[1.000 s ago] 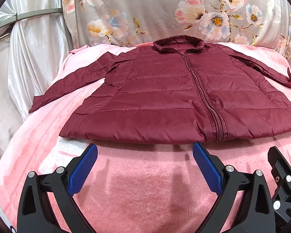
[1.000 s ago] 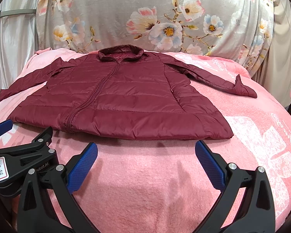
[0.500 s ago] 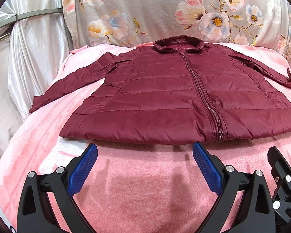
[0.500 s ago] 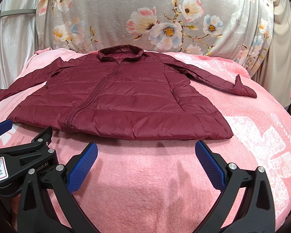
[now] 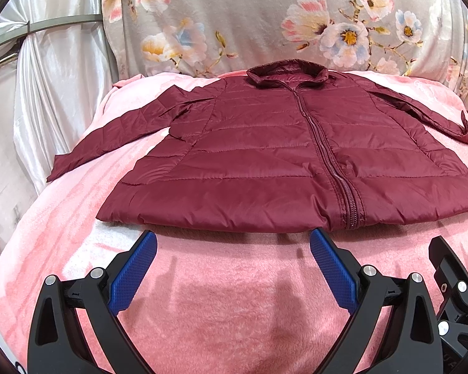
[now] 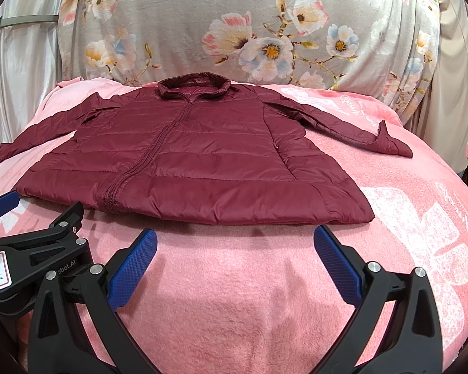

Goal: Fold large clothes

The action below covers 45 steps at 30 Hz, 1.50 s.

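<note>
A maroon quilted jacket lies flat, zipped and face up on the pink blanket, collar toward the floral backdrop, both sleeves spread outward. Your left gripper and right gripper hover just short of the hem, fingers wide and empty. Expect a light, puffy, slick shell that likely slides and springs back, so pinch through both layers at a seam: a cuff, or the hem corner. The left sleeve reaches close to the bed's edge by the white drape; the right cuff has blanket beyond it. Open blanket lies in front of the hem for folding toward you.
</note>
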Available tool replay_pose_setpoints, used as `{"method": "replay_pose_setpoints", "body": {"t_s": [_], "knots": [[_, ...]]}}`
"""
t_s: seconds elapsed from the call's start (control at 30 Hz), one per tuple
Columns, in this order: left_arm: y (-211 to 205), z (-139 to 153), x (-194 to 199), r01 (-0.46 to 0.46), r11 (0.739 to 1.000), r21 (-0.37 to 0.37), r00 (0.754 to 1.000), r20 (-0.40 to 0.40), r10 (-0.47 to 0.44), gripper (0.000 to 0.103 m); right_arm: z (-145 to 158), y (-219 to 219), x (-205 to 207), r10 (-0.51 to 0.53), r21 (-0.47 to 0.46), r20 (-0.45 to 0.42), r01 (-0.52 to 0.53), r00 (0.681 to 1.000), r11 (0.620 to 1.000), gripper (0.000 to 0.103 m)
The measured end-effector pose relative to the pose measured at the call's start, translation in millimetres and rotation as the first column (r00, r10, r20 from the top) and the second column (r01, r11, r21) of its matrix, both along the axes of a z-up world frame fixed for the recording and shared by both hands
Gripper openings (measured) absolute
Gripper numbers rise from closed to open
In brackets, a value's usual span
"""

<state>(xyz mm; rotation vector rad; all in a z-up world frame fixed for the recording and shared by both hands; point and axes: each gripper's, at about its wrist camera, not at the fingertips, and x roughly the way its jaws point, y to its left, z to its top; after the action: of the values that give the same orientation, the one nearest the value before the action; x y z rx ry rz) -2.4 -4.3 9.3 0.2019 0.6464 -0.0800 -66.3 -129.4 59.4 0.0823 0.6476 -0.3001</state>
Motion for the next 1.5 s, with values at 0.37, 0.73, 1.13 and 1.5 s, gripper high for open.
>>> {"method": "replay_pose_setpoints", "body": {"t_s": [0.37, 0.73, 1.13, 1.5], "knots": [[0.8, 0.0, -3.6, 0.001, 1.000, 0.000, 1.000, 0.003, -0.001, 0.096, 7.0, -1.9, -0.6, 0.002, -0.006, -0.003, -0.002, 1.000, 1.000, 0.098], [0.7, 0.5, -3.6, 0.001, 1.000, 0.000, 1.000, 0.003, -0.001, 0.096, 8.0, -2.2, -1.7, 0.003, -0.006, -0.002, -0.003, 1.000, 1.000, 0.098], [1.3, -0.4, -3.7, 0.000, 1.000, -0.001, 1.000, 0.003, 0.000, 0.096, 8.0, -1.9, -2.2, 0.003, -0.007, -0.001, -0.003, 1.000, 1.000, 0.098], [4.7, 1.1, -2.3, 0.003, 1.000, -0.026, 1.000, -0.019, -0.003, 0.098, 9.2, -31.9, -1.8, -0.010, 0.143, -0.030, 0.014, 1.000, 0.990, 0.098]]}}
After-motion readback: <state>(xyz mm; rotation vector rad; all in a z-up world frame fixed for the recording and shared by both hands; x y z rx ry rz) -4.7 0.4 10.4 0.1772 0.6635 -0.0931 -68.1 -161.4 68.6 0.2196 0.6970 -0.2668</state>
